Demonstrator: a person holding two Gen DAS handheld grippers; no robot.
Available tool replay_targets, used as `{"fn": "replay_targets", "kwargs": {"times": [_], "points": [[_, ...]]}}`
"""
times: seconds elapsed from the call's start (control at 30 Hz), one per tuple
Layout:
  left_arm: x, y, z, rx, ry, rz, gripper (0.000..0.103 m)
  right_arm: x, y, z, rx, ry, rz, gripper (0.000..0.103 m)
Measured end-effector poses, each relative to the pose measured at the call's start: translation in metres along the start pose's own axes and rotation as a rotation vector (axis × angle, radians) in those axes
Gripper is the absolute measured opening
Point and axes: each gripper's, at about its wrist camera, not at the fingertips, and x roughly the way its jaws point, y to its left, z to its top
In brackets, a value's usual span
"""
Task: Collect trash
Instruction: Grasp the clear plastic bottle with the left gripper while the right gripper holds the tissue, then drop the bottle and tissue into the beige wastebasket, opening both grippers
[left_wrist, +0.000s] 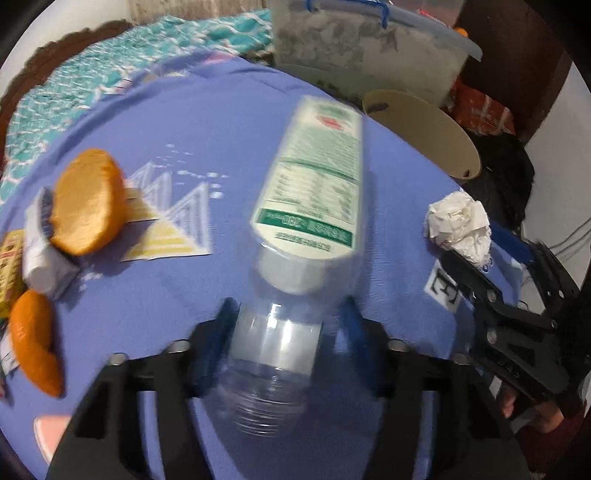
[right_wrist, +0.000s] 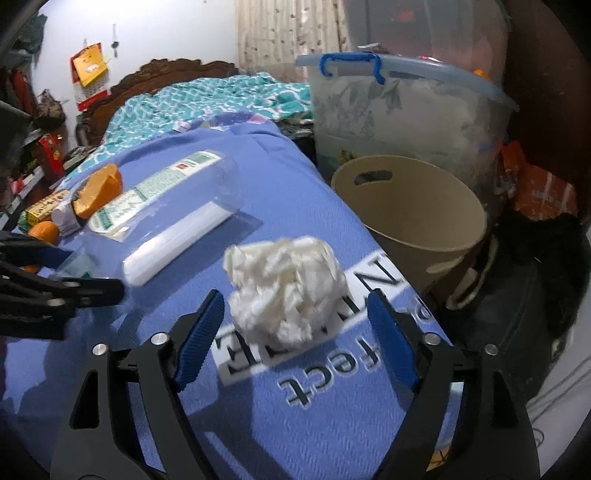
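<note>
A clear plastic bottle (left_wrist: 306, 206) with a green and white label lies on the blue cloth (left_wrist: 207, 122); it also shows in the right wrist view (right_wrist: 166, 214). My left gripper (left_wrist: 288, 325) has its blue pads on either side of the bottle's neck end and looks closed on it. A crumpled white tissue ball (right_wrist: 284, 288) lies on the cloth between the open fingers of my right gripper (right_wrist: 295, 321), not touched. The tissue also shows in the left wrist view (left_wrist: 460, 225). Orange peels (left_wrist: 88, 201) lie at the left.
A beige bin (right_wrist: 410, 214) stands open beside the cloth's right edge, also in the left wrist view (left_wrist: 424, 133). Behind it is a large clear storage tub (right_wrist: 406, 107). A small white carton (left_wrist: 44, 251) and yellow box (left_wrist: 9, 273) lie by the peels.
</note>
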Motion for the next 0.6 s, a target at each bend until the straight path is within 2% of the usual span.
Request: {"fn": "replay_targets", "kwargs": {"times": [0.1, 0.2, 0.3, 0.43, 0.5, 0.57, 0.6], "points": [[0.005, -0.008, 0.012, 0.026, -0.008, -0.004, 0.038, -0.006, -0.005, 0.006, -0.005, -0.058, 0.003, 0.044], [0.006, -0.025, 0.031, 0.076, -0.042, -0.02, 0.038, -0.006, -0.023, 0.013, 0.03, -0.08, -0.013, 0.043], [0.009, -0.046, 0.058, 0.133, -0.073, -0.047, 0.038, -0.001, -0.057, 0.024, 0.129, -0.089, -0.024, 0.044], [0.023, -0.078, 0.096, 0.216, -0.069, -0.091, 0.038, 0.01, -0.103, 0.042, 0.248, -0.076, -0.03, 0.045], [0.035, -0.096, 0.117, 0.255, -0.054, -0.099, 0.038, 0.018, -0.121, 0.05, 0.283, -0.069, -0.04, 0.046], [0.043, -0.111, 0.132, 0.289, -0.046, -0.101, 0.039, 0.026, -0.133, 0.057, 0.305, -0.063, -0.057, 0.052], [0.048, -0.118, 0.139, 0.307, -0.045, -0.101, 0.043, 0.028, -0.14, 0.061, 0.323, -0.066, -0.073, 0.055]]}}
